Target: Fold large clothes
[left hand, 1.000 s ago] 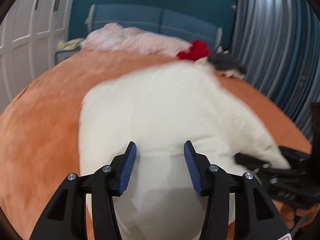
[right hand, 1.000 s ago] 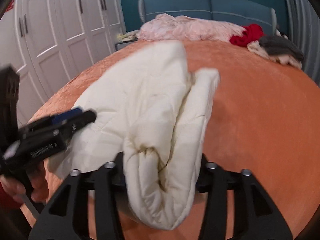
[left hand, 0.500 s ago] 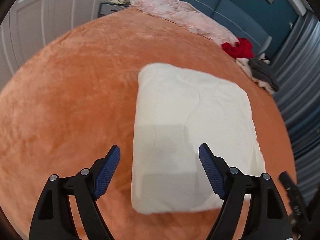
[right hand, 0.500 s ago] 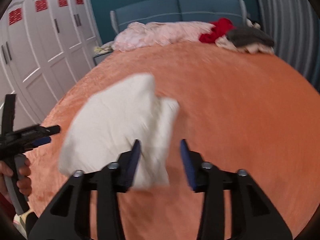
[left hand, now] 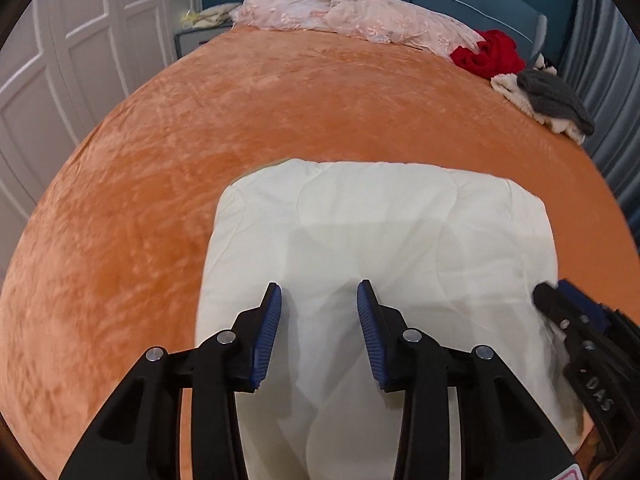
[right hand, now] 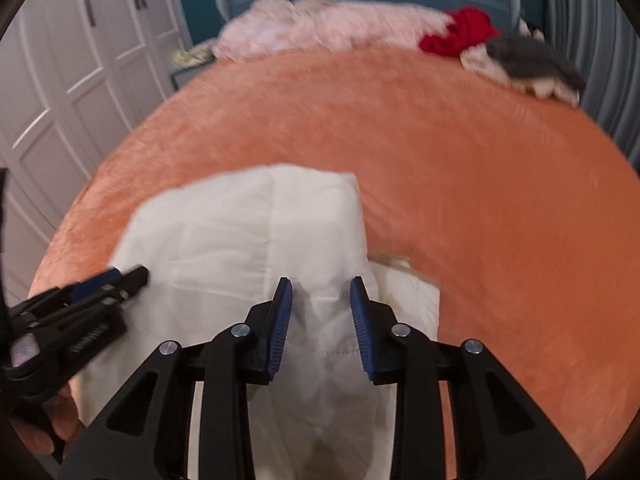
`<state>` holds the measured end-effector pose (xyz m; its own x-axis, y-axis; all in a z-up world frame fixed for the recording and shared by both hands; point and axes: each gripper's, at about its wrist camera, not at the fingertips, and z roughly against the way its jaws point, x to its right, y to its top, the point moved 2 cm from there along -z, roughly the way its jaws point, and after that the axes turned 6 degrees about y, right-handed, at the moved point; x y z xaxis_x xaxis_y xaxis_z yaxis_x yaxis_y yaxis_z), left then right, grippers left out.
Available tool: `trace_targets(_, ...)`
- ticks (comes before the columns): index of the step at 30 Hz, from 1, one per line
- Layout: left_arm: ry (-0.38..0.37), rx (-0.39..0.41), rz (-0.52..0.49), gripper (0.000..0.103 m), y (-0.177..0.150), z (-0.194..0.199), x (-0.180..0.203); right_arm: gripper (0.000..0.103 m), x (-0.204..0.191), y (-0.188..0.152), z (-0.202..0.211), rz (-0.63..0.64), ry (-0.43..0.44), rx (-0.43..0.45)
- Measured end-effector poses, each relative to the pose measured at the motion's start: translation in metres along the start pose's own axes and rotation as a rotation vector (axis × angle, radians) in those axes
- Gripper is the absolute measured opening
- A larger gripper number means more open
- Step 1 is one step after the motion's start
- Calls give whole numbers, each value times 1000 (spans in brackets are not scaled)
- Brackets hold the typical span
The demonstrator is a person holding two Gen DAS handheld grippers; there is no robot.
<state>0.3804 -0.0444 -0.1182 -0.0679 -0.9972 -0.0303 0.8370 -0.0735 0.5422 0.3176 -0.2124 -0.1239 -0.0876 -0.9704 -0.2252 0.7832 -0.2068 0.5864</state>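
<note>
A cream quilted garment (left hand: 384, 240) lies folded into a thick rectangle on the orange bedspread (left hand: 200, 128). My left gripper (left hand: 319, 304) hovers over its near part. The jaws are closing; fabric shows in the gap, but the blue pads (left hand: 269, 328) do not press on it. In the right wrist view the garment (right hand: 240, 232) looks blurred. My right gripper (right hand: 321, 300) is over its near right corner, jaws closing slightly, with cloth bulging up between them but not clamped. Each gripper shows in the other's view: the right gripper (left hand: 560, 312), and the left gripper (right hand: 128, 278) held by a hand (right hand: 40, 432).
At the head of the bed lie a pink lacy cover (left hand: 352, 12), a red garment (left hand: 490, 54) and a grey and cream pile (left hand: 548, 98). White wardrobe doors (right hand: 80, 60) stand on the left, and a grey curtain (left hand: 608, 80) hangs on the right.
A second ago the right gripper held a thick fold of the garment. It let go, and the garment dropped flat into a rectangle. Both grippers pulled back, then came forward over its near edge. The left jaws widened, then narrowed.
</note>
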Motion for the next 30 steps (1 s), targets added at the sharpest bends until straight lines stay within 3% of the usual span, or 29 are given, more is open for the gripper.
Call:
trace_targets(6,-4,41,-10,36,0,-21,13,40,30,-24,-24,-126,58,19)
trace_targets(22,41,127,-17,37,-11,-50,22,41,25,-38,-33,-98,32,106)
trace_targets(30,50,109,-30,39,-10,-35,21,42,20,-26,-10,-58,2,29)
